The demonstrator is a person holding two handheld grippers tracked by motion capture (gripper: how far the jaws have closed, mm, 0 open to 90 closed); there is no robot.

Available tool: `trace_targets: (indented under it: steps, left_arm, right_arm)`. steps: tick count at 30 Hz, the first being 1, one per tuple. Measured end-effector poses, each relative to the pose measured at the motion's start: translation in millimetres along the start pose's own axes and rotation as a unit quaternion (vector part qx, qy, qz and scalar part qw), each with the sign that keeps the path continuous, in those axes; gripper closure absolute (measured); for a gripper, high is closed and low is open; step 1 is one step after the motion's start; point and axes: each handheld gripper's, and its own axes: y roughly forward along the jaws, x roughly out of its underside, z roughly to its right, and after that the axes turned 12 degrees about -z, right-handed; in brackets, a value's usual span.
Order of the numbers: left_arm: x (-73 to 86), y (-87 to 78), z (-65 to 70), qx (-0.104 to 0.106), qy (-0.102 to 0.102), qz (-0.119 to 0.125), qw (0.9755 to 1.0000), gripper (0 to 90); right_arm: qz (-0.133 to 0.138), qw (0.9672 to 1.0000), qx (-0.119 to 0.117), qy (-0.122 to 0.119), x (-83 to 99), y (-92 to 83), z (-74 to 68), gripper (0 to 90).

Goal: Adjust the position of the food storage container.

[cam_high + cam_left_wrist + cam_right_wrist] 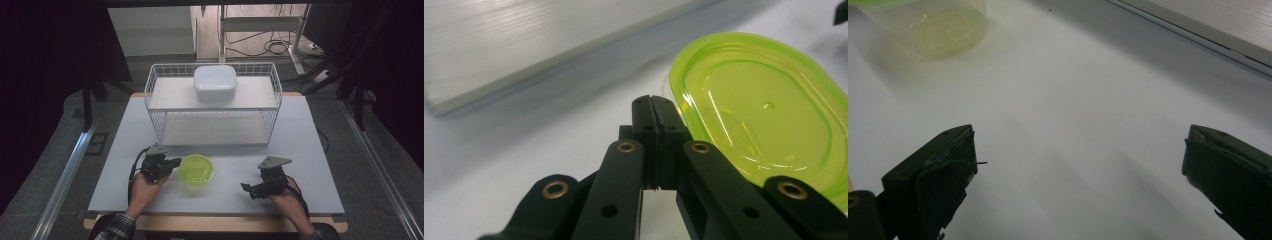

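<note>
A clear tub with a lime-green lid (196,169) stands on the white table near its front, between my two hands. In the left gripper view the green lid (764,110) lies just right of my left gripper (654,102), whose jaws are pressed together with nothing between them. From above, my left gripper (175,163) points right at the tub's left side, very close to it. My right gripper (246,189) rests to the tub's right and nearer the front edge. Its jaws stand wide apart over bare table, my right gripper (1078,150) holding nothing, with the tub (943,27) at the upper left.
A white wire basket rack (150,92) stands at the back of the table, with a white lidded box (215,83) on its top shelf. The table's front edge (215,214) runs just ahead of both hands. Cables lie on the floor beyond the table.
</note>
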Motion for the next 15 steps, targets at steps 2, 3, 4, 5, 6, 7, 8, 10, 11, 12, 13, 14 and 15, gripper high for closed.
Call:
trace_targets:
  steps: [2, 3, 4, 5, 6, 7, 8, 10, 11, 12, 13, 14, 15]
  left_arm:
    - [0.8, -1.5, -0.9, -0.005, -0.002, 0.000, 1.0000, 89.7]
    - [1.8, -2.0, -2.9, -0.006, -0.007, -0.001, 1.0000, 89.5]
    - [3.1, -2.1, -5.7, -0.004, -0.011, -0.004, 0.9999, 89.5]
    - [4.4, -1.8, -8.0, 0.001, -0.011, -0.008, 0.9999, 89.5]
    - [5.6, -1.0, -8.9, 0.006, -0.009, -0.014, 0.9998, 89.6]
    - [6.7, 0.4, -8.9, 0.013, -0.004, -0.020, 0.9997, 89.7]
    - [7.8, 2.1, -8.0, 0.025, 0.002, -0.026, 0.9994, 89.7]
    - [9.9, 6.1, -3.6, 0.040, 0.015, -0.039, 0.9983, 89.7]
    - [11.0, 7.8, -1.0, 0.041, 0.022, -0.047, 0.9978, 89.8]
    - [12.1, 9.2, 1.3, 0.043, 0.028, -0.054, 0.9972, 89.7]
    - [13.2, 10.2, 3.7, 0.043, 0.032, -0.059, 0.9968, 89.7]
    - [14.3, 10.9, 5.8, 0.045, 0.035, -0.062, 0.9965, 89.7]
    - [15.3, 11.4, 7.7, 0.049, 0.037, -0.064, 0.9961, 89.7]
  right_arm:
    - [0.000, 1.0000, 0.000, 0.001, 0.1, -0.4, 0.1, 1.4]
    - [0.001, 1.0000, 0.000, 0.001, 0.2, -0.6, 0.2, 1.4]
    - [0.001, 1.0000, 0.000, 0.001, 0.3, -0.9, 0.2, 1.4]
    - [0.001, 1.0000, 0.000, 0.002, 0.3, -1.1, 0.1, 1.4]
    - [0.001, 1.0000, 0.000, 0.002, 0.3, -1.1, 0.1, 1.4]
    - [0.001, 1.0000, -0.001, 0.002, 0.3, -1.1, 0.0, 1.4]
    - [0.000, 1.0000, -0.001, 0.001, 0.3, -0.9, 0.0, 1.4]
    - [0.000, 1.0000, -0.001, 0.001, 0.3, -0.8, -0.3, 1.4]
    - [0.000, 1.0000, -0.001, 0.001, 0.4, -0.8, -0.4, 1.4]
    - [0.000, 1.0000, 0.000, 0.001, 0.4, -0.9, -0.4, 1.4]
    - [0.000, 1.0000, 0.000, 0.001, 0.5, -1.0, -0.4, 1.4]
    - [0.000, 1.0000, 0.000, 0.001, 0.6, -0.9, -0.2, 1.4]
    - [0.000, 1.0000, 0.000, 0.001, 0.7, -0.8, 0.0, 1.4]
